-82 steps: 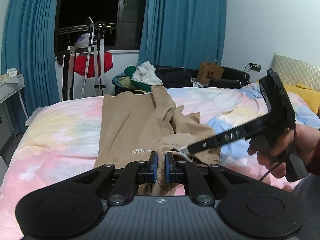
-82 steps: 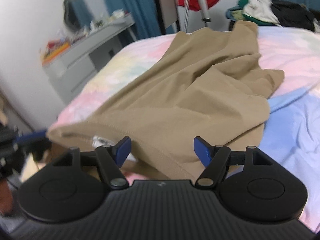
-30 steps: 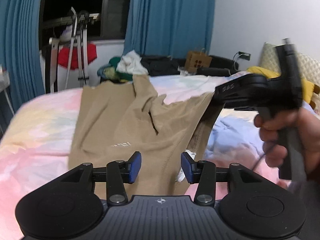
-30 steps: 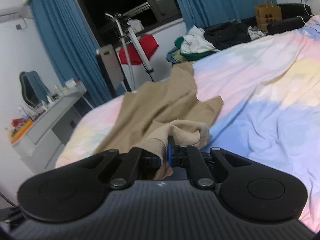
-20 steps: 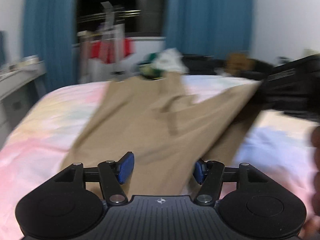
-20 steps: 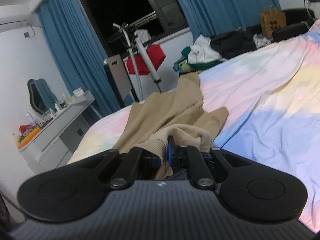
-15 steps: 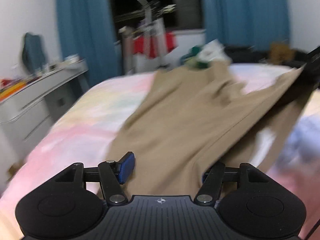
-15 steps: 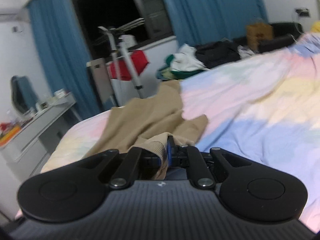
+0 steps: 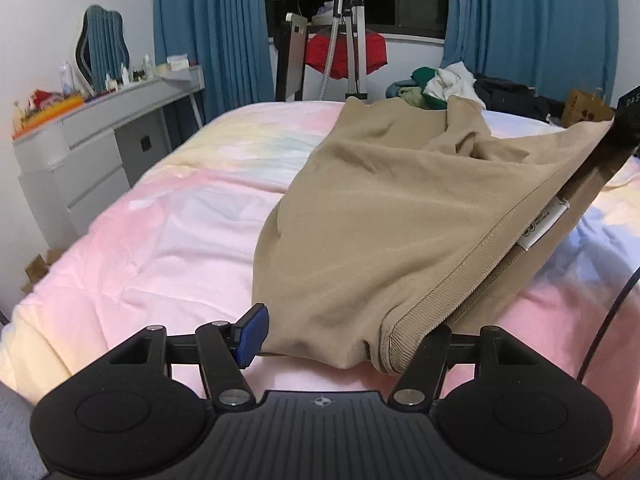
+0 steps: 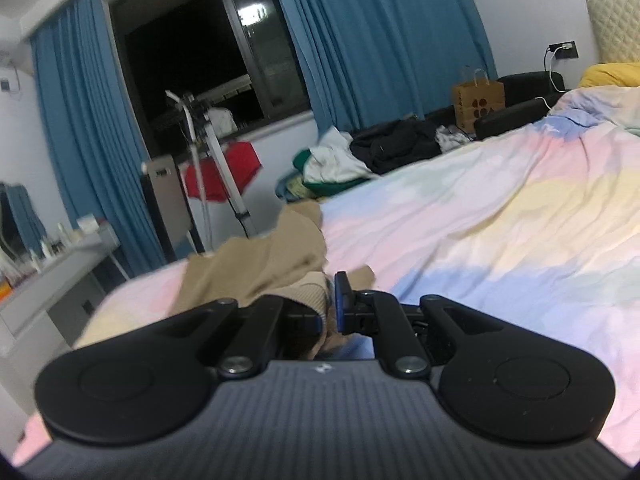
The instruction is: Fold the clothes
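We judge the step as taking the near hem corner: close square on the ribbed edge, catch both layers, keep the hem taut between grippers.

Left gripper (image 9: 340,336): jaws apart, just been opening, pitched down over the bed (image 9: 132,248). Garment (image 9: 392,208) lies across the bed; its ribbed corner sags between the jaws at 6 o'clock, unpinched.

Right gripper (image 10: 330,304): clenched on a bunched fold of hem, lifted at 2 o'clock in the left view, pointing slightly downward.
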{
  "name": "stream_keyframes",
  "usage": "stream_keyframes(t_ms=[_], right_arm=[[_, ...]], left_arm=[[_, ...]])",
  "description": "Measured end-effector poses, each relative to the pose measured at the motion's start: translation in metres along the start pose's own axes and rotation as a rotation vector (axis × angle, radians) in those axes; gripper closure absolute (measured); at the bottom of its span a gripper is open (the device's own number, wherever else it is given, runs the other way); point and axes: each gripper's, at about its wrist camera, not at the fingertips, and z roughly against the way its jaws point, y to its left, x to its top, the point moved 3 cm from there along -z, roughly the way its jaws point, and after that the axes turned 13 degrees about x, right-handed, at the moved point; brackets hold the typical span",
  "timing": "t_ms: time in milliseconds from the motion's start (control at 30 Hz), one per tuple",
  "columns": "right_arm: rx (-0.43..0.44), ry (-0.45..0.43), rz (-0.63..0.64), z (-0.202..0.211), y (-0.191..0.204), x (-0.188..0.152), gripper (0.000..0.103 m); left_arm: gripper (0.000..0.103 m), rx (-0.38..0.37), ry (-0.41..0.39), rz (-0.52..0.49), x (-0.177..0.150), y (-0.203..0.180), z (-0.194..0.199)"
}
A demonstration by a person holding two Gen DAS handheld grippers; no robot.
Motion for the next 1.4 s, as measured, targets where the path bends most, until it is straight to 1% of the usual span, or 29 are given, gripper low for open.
stream_keyframes(t_ms=[100,167,267,300,333,367,433,500,567,667,800,967,1033,1133,1200,1233,1300,1367,1400], right_arm=[[-0.04,0.099,-0.047,-0.004,-0.012,-0.011,0.092],[-0.046,0.172,-0.143,-0.003,-0.025,-0.022,0.092],[-0.052,0.273,-0.267,0.0,-0.042,-0.04,0.091],[-0.056,0.295,-0.3,0.002,-0.045,-0.047,0.088],[-0.065,0.312,-0.33,0.002,-0.05,-0.052,0.081],[-0.073,0.328,-0.36,0.002,-0.055,-0.056,0.078],[-0.075,0.343,-0.398,0.001,-0.06,-0.061,0.077],[-0.081,0.338,-0.374,0.003,-0.048,-0.068,0.077],[-0.088,0.329,-0.349,0.003,-0.045,-0.068,0.077],[-0.079,0.282,-0.322,0.007,-0.04,-0.062,0.078],[-0.062,0.192,-0.202,0.014,-0.024,-0.046,0.078],[-0.082,0.133,-0.084,0.016,-0.011,-0.036,0.078],[-0.095,0.132,-0.078,0.014,-0.014,-0.035,0.078],[-0.116,0.128,-0.103,0.012,-0.02,-0.036,0.079],[-0.12,0.115,-0.115,0.012,-0.022,-0.036,0.079],[-0.12,0.109,-0.112,0.013,-0.021,-0.037,0.079],[-0.12,0.093,-0.105,0.014,-0.018,-0.036,0.08],[-0.11,0.072,-0.085,0.016,-0.013,-0.036,0.08],[-0.107,0.059,-0.072,0.017,-0.01,-0.035,0.08]], left_arm=[[0.045,-0.004,0.032,0.024,0.0,0.007,-0.004],[0.047,0.001,0.049,0.053,0.002,0.015,-0.009],[0.048,0.0,0.089,0.101,0.005,0.023,-0.02],[0.048,-0.003,0.107,0.117,0.005,0.025,-0.023],[0.048,-0.007,0.124,0.13,0.005,0.027,-0.025],[0.047,-0.01,0.138,0.14,0.004,0.029,-0.028],[0.046,-0.012,0.153,0.144,0.002,0.029,-0.029],[0.045,-0.012,0.171,0.146,0.0,0.029,-0.03],[0.045,-0.015,0.185,0.153,-0.002,0.028,-0.028],[0.043,-0.033,0.202,0.171,-0.005,0.027,-0.025],[0.043,-0.057,0.23,0.18,-0.011,0.026,-0.023],[0.044,-0.087,0.243,0.153,-0.017,0.018,-0.016],[0.044,-0.096,0.241,0.15,-0.021,0.015,-0.012],[0.043,-0.115,0.245,0.206,-0.029,0.015,-0.006],[0.046,-0.127,0.222,0.213,-0.034,0.013,-0.001],[0.048,-0.134,0.213,0.209,-0.034,0.013,0.0],[0.056,-0.151,0.205,0.231,-0.034,0.015,0.002],[0.075,-0.166,0.18,0.244,-0.03,0.018,0.004],[0.078,-0.17,0.162,0.249,-0.027,0.019,0.005]])
